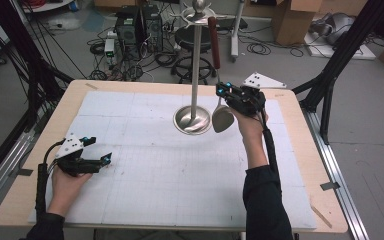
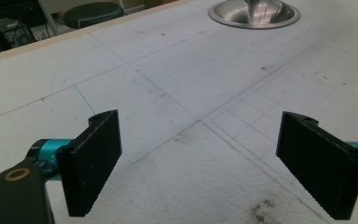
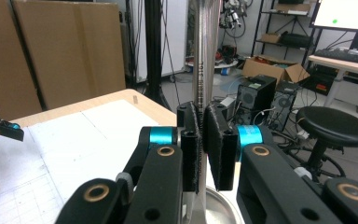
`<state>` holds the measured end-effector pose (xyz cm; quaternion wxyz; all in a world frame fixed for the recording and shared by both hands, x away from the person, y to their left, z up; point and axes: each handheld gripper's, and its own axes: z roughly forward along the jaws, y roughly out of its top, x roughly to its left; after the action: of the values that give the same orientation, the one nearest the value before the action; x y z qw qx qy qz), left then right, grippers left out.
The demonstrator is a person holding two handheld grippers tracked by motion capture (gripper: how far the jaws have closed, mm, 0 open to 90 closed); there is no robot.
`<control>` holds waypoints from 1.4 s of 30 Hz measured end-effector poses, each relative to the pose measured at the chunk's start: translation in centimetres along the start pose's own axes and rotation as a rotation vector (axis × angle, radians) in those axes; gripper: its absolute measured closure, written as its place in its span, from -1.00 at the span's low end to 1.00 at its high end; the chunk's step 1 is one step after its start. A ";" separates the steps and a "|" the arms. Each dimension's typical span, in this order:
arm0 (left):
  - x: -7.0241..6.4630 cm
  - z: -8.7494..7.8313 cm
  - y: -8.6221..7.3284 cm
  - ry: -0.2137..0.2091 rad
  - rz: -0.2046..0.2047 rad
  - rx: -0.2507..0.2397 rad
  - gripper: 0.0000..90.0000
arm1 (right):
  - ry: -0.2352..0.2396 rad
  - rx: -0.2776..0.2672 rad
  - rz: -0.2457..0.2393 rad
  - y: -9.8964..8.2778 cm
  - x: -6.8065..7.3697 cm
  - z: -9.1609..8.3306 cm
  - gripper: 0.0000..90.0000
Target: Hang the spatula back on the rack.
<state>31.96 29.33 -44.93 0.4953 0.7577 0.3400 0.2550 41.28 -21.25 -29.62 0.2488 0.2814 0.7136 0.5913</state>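
A steel stand with a round base rises at the back middle of the white mat. From a hook at its top hangs a spoon with a dark red handle and a steel bowl just above the mat, right of the base. My right gripper is shut on the spoon's thin metal shaft, which runs up between the pressed pads. My left gripper rests at the front left of the mat, jaws wide open with nothing between them; the stand's base lies far ahead of it.
The white gridded mat covers a wooden table. Behind the table stand a black stool, computer towers and loose cables on the floor. Black frame legs stand to the right, cardboard boxes beyond.
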 end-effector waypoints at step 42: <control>-0.1 0.0 0.0 0.004 0.014 0.010 -0.67 | 0.037 0.070 -0.041 -0.2 0.8 -1.0 -0.04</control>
<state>31.91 29.23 -44.92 0.4890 0.7621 0.3367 0.2583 39.93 -21.43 -29.68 0.2376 0.2644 0.7440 0.5657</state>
